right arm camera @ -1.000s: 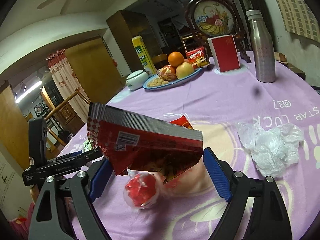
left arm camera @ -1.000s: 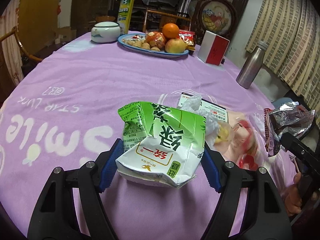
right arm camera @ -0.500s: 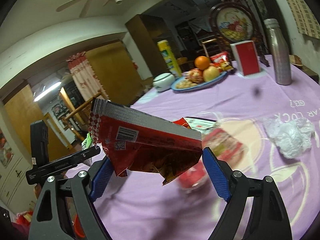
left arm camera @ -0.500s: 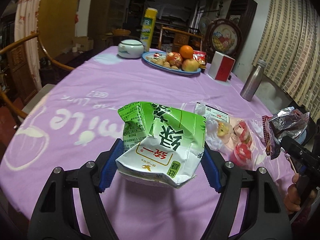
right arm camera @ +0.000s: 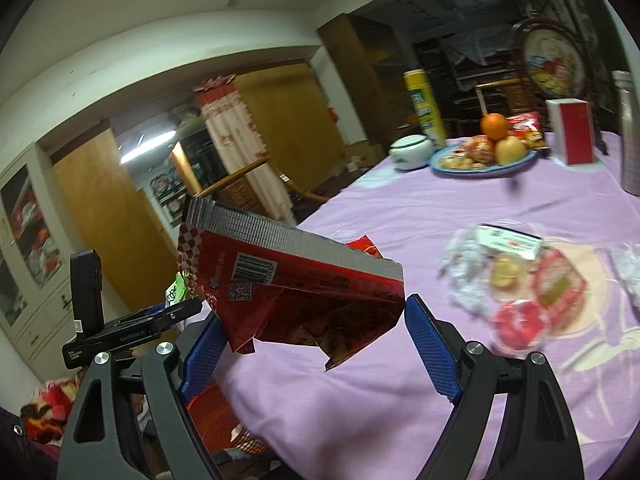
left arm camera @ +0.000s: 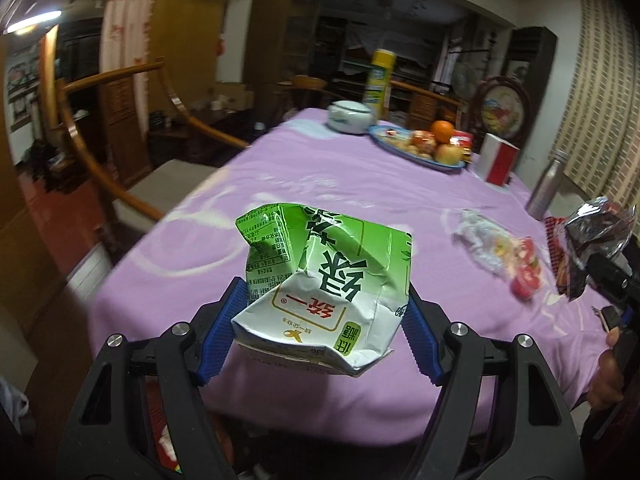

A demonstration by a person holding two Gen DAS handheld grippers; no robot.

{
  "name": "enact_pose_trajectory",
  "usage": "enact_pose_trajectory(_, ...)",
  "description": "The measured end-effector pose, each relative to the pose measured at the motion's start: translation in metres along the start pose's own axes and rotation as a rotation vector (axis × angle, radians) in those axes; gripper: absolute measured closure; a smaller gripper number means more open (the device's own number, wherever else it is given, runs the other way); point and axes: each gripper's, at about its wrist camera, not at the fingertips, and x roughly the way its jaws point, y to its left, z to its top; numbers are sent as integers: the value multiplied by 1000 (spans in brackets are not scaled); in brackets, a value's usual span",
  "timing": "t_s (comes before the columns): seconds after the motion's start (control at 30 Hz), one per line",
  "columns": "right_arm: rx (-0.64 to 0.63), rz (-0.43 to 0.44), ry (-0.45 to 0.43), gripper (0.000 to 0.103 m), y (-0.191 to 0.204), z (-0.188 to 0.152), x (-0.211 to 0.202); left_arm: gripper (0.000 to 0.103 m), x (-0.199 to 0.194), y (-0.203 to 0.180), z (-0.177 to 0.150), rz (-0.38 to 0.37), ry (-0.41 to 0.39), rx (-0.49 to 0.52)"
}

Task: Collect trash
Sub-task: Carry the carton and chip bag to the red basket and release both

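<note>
My left gripper (left arm camera: 320,320) is shut on a crushed green and white drink carton (left arm camera: 324,276), held in the air at the table's near edge. My right gripper (right arm camera: 312,332) is shut on a red and silver snack bag (right arm camera: 296,280), also lifted above the table edge. The bag shows at the right of the left wrist view (left arm camera: 596,244). A clear plastic bag of wrappers and red pieces (right arm camera: 520,284) lies on the purple tablecloth (right arm camera: 400,232); it also shows in the left wrist view (left arm camera: 500,248). A crumpled white plastic scrap (right arm camera: 628,268) lies at the far right.
A blue fruit plate (left arm camera: 420,144), white lidded bowl (left arm camera: 348,118), yellow tin (left arm camera: 380,78), red-and-white box (left arm camera: 500,160) and steel bottle (left arm camera: 546,184) stand at the far side. A wooden chair (left arm camera: 120,140) stands left of the table. A red basket (right arm camera: 224,420) sits below the table edge.
Both grippers have pulled back and up from the table with their loads. The table edge and floor now show beneath them.
</note>
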Motion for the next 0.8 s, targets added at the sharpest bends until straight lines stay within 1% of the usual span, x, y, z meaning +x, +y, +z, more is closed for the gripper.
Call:
enact_pose_trajectory(0.1,-29,34,32,18,25,-2,12,31,-16,33,-15,50,19,-28)
enact_pose_trajectory(0.2,-66,70,73,18,52,-4,29,31,-29,69,-36,116,59,-48)
enact_pose_trajectory(0.27,-92,95,107,18,72,-6,43,30,-33,93,-51,147,111,-64)
enact_pose_trajectory(0.3,-102,106,126,18,81,-8,50,30,-32,107,-61,160,150,-71)
enact_pose_trajectory(0.4,-123,133,171,18,103,-14,66,30,-28,134,-80,177,225,-94)
enact_pose_trajectory(0.43,-135,145,191,18,115,-18,73,30,-26,141,-84,176,238,-103)
enact_pose_trajectory(0.5,-154,159,220,18,130,-22,82,23,-22,152,-92,178,262,-115)
enact_pose_trajectory(0.57,-184,176,256,18,149,-28,95,10,-19,163,-101,217,270,-115)
enact_pose_trajectory(0.8,-283,239,387,18,204,-49,139,7,-27,197,-107,303,214,-150)
